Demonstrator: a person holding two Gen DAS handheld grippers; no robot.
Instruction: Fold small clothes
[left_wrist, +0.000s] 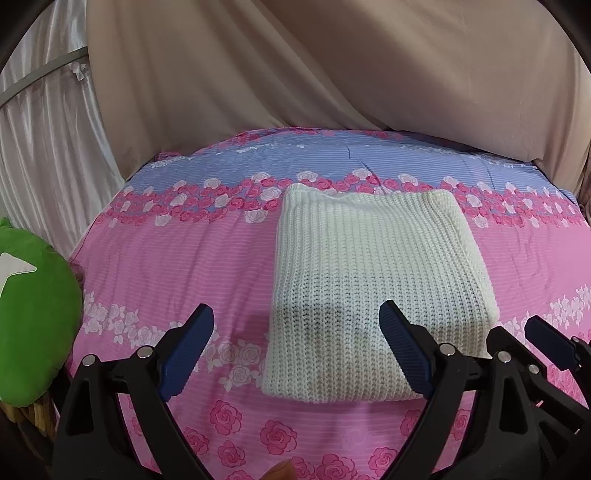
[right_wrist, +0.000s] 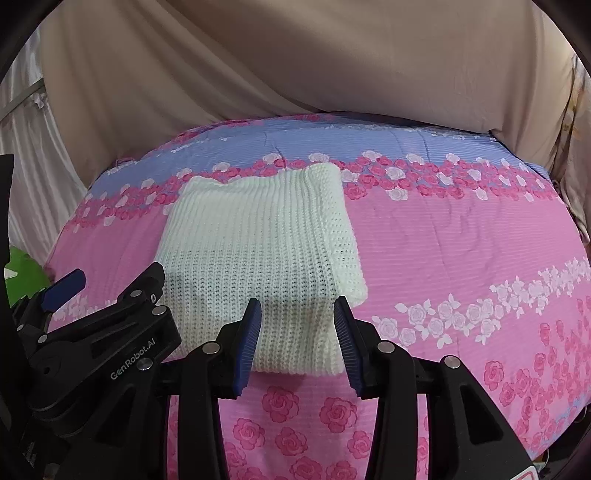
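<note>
On the pink rose bedsheet (left_wrist: 155, 266) I see the white knit garment (left_wrist: 369, 280) lying folded into a rectangle, its near edge facing me. My left gripper (left_wrist: 295, 347) is spread wide above this edge, and my right gripper (right_wrist: 297, 341) is narrower, holding nothing. Bare sheet lies around the garment; a green cushion (left_wrist: 33, 325) is at far left.

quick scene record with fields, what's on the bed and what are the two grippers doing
garment: cream ribbed knit sweater, folded into a rectangle, lying flat
surface: pink and blue rose-print bedsheet
left gripper: jaws wide open, holding nothing, at the sweater's near left edge
right gripper: jaws open, holding nothing, at the sweater's near right corner
backdrop: beige draped cloth
side object: green plush cushion, left of the bed
</note>
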